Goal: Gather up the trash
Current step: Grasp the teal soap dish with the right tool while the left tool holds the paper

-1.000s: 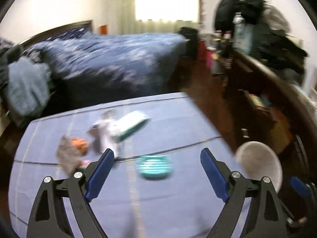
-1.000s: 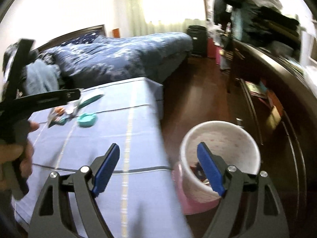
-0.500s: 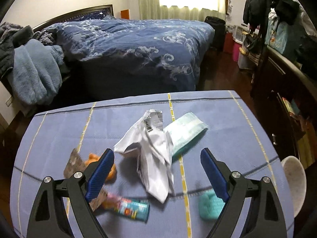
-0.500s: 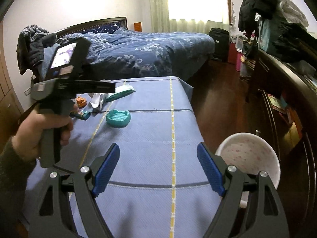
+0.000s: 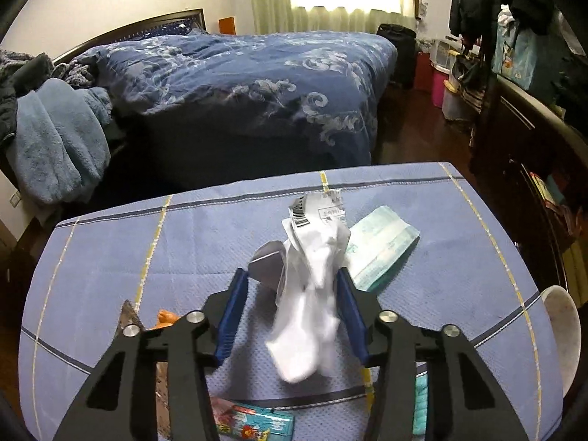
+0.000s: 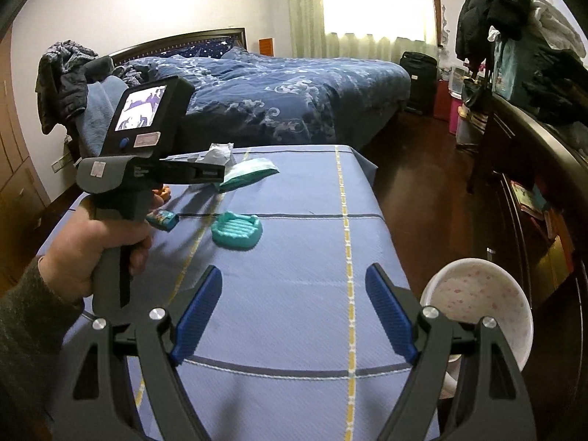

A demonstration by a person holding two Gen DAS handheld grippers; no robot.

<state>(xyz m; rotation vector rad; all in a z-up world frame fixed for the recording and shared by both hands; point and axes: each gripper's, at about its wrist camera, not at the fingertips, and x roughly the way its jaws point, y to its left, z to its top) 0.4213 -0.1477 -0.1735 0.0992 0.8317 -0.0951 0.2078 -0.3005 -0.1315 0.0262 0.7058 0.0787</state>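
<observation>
While closing, left hand-held gripper [image 5: 290, 316] straddles wrapper [image 5: 312, 294]

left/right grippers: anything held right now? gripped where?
Left gripper jaws have just been closing around the crumpled white plastic mailer bag, mid-body; firm contact can't be confirmed. Right gripper is open, holding nothing.

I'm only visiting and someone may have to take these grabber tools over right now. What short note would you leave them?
Left gripper: its jaws have just been closing around the crumpled white wrapper; the right pad touches it, a firm grip is not clear.
Right gripper: open, empty, above the near end of the table.
On the table: the wrapper, a tissue pack, a teal dish, a small colourful packet, an orange scrap.
The bin stands on the floor at the table's right.
Done: nothing visibly binned yet.
Left: carry the wrapper to the bin, then the other trash.
</observation>
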